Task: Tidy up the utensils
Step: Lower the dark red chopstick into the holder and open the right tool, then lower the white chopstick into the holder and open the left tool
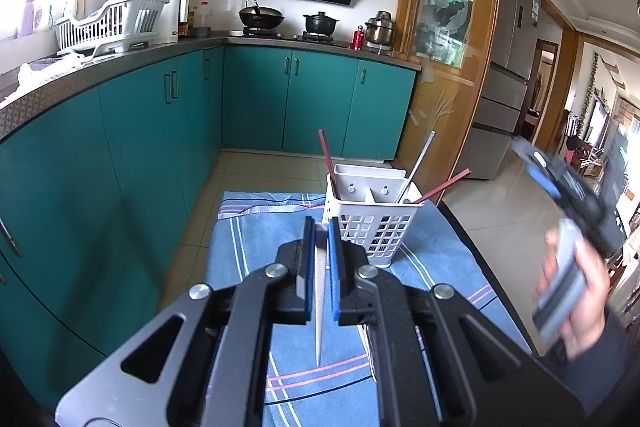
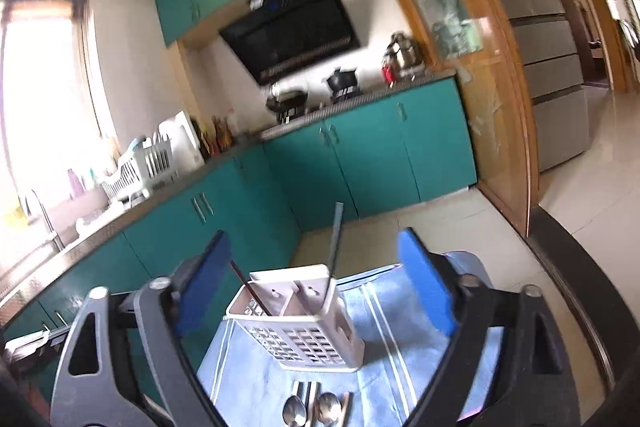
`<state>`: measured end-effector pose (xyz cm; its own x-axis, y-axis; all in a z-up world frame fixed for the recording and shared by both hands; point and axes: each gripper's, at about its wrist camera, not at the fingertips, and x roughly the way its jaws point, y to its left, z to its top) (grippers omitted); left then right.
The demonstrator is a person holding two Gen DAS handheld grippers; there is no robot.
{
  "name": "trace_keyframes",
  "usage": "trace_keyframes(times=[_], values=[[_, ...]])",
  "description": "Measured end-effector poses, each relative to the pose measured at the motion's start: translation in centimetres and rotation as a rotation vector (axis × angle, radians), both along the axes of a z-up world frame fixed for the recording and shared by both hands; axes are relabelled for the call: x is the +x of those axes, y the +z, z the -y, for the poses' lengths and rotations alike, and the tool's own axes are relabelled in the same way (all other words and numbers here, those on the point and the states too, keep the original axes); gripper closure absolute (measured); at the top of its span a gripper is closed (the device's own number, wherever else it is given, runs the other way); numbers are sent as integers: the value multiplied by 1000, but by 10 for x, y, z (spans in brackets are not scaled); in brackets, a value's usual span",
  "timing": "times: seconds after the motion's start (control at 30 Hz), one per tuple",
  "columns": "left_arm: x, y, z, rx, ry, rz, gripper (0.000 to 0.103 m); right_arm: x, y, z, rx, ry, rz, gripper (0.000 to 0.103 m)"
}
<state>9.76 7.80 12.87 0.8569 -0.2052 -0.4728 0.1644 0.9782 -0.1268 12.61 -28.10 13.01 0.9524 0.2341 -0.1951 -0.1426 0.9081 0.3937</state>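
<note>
Three chopsticks already stand in the white utensil caddy point(image 1: 374, 217) near the surface's far edge. Your left gripper point(image 1: 322, 263) jaws pinch a pale chopstick point(image 1: 319, 307). Right gripper point(image 2: 316, 291) jaws spread, empty. Two spoons point(image 2: 312, 409) remain at the near edge.

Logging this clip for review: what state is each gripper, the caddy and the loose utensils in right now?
Left gripper: jaws shut on a silver chopstick, tip pointing down.
Right gripper: jaws open, holding nothing.
White caddy: upright on the blue cloth, chopsticks leaning inside.
Spoons: lying on the cloth.
</note>
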Motion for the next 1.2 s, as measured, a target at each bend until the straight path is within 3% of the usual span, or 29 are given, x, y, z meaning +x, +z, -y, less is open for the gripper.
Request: trace_keyframes(times=[0.2,0.27,0.4,0.67,0.8,0.97,1.2], values=[[-7,10,8,-14,-23,41,97,-39,-80,26,0,-21,-61,12],[-5,16,16,0,-26,43,97,-32,-98,32,42,10,-173,12],[10,41,24,-14,-14,62,97,-25,-101,31,18,49,-188,12],[55,132,49,-17,20,178,97,-23,-111,45,63,76,-216,12],[97,152,60,-44,40,205,97,-22,-112,55,77,69,-223,12],[146,132,75,-50,28,175,97,-22,-111,57,59,69,-220,12],[203,58,81,-70,67,92,97,-19,-113,55,57,84,-231,12]])
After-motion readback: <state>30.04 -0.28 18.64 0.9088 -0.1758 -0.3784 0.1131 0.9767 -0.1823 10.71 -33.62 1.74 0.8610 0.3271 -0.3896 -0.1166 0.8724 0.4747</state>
